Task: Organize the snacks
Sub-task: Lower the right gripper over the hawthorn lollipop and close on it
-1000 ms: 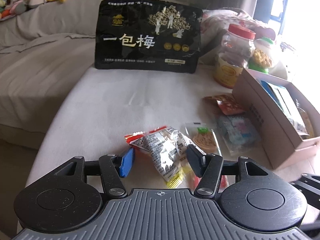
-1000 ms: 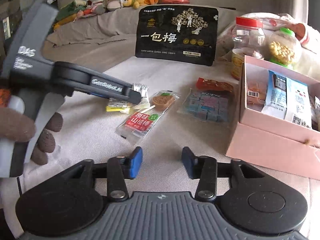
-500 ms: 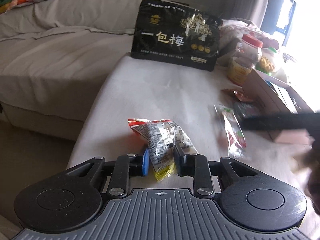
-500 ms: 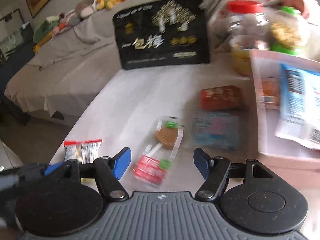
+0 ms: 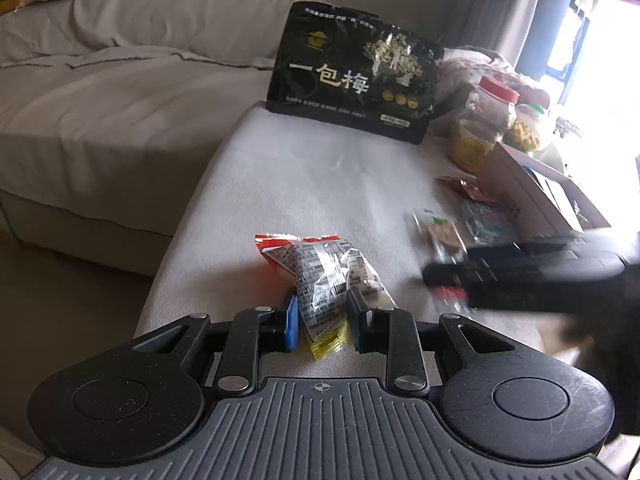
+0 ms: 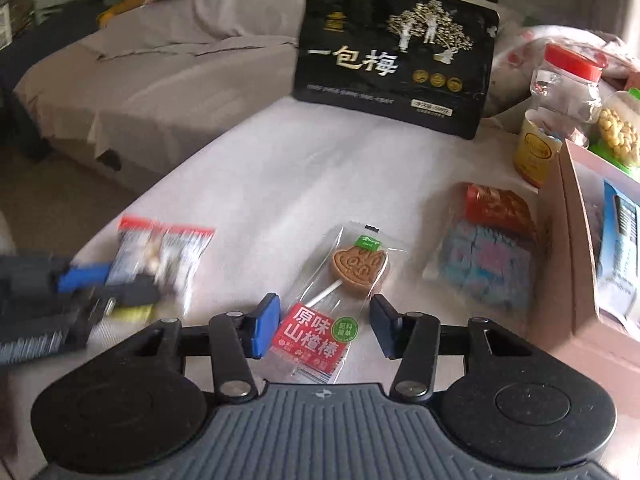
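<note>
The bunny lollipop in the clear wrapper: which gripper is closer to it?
The right gripper. Its closing jaws straddle the lollipop packet, not yet pressing on it. The left gripper is off to the packet's left, shut on the silver snack packets.

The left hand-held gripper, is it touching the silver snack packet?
Touching. The left wrist view shows the left hand-held gripper with both pads pressed against the silver snack packet, pinching it.

In the left wrist view the right gripper (image 5: 520, 276) is a dark smear at middle right, covering the near end of the lollipop packet (image 5: 438, 236). The pink box (image 6: 576, 248) is cut off by the right edge in the right wrist view. The left gripper (image 6: 80, 284) is blurred at middle left there.
</note>
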Demonstrator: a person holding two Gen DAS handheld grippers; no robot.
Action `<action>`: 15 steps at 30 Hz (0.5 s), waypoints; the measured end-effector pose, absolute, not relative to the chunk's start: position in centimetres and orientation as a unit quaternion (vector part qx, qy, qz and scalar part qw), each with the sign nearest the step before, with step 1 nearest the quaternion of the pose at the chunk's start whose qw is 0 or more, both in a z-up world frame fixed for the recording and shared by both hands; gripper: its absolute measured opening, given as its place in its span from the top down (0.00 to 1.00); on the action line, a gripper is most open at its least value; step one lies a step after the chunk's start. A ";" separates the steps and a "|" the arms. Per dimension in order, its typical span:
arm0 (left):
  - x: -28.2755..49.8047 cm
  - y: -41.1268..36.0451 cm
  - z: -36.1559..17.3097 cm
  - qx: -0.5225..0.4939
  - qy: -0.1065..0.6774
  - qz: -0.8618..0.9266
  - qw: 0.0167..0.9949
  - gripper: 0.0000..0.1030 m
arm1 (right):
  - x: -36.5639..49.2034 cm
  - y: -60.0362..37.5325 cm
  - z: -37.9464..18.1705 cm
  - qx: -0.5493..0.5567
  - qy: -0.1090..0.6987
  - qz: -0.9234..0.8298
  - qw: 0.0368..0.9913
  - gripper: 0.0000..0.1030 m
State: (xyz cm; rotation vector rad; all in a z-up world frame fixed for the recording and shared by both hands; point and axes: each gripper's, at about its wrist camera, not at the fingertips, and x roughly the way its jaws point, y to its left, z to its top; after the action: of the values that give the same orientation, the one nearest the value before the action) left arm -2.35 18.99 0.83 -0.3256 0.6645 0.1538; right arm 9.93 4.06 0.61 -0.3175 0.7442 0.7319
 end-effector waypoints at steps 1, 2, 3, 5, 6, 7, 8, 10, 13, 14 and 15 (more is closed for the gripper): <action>-2.4 18.9 0.8 -0.158 0.326 0.073 0.929 0.73 | 9.4 3.5 0.6 -0.153 0.353 0.352 0.853 0.52; -2.4 18.8 0.8 -0.155 0.327 0.071 0.929 0.73 | 8.9 2.7 0.6 -0.151 0.353 0.355 0.852 0.52; -2.6 18.6 0.8 -0.154 0.328 0.070 0.929 0.73 | 8.5 2.1 0.6 -0.148 0.354 0.357 0.852 0.52; -2.7 18.2 0.9 -0.148 0.331 0.066 0.930 0.73 | 7.8 0.6 0.5 -0.139 0.356 0.355 0.853 0.53; -2.7 18.0 0.9 -0.147 0.333 0.064 0.929 0.73 | 7.5 0.0 0.4 -0.137 0.354 0.352 0.856 0.54; -2.7 17.8 1.0 -0.144 0.335 0.063 0.929 0.73 | 7.1 -0.7 0.3 -0.138 0.348 0.349 0.859 0.54; -2.6 17.5 1.0 -0.139 0.337 0.062 0.929 0.73 | 6.7 -1.2 0.1 -0.139 0.341 0.346 0.863 0.53; -2.4 17.0 1.0 -0.124 0.341 0.066 0.930 0.73 | 6.2 -2.2 -0.2 -0.137 0.331 0.349 0.866 0.51; -2.0 16.5 1.0 -0.109 0.344 0.067 0.930 0.73 | 6.2 -3.0 -0.5 -0.117 0.328 0.347 0.871 0.44; -1.8 16.3 1.0 -0.105 0.345 0.066 0.930 0.72 | 6.2 -3.2 -0.6 -0.111 0.327 0.347 0.872 0.42; -1.7 16.2 1.0 -0.101 0.347 0.066 0.930 0.72 | 6.2 -3.2 -0.7 -0.109 0.325 0.347 0.873 0.39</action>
State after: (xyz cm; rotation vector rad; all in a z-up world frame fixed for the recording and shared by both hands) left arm -1.73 16.15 1.02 -0.2073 0.7104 0.1351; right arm 6.20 -3.18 -0.66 -0.2274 0.6797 0.7256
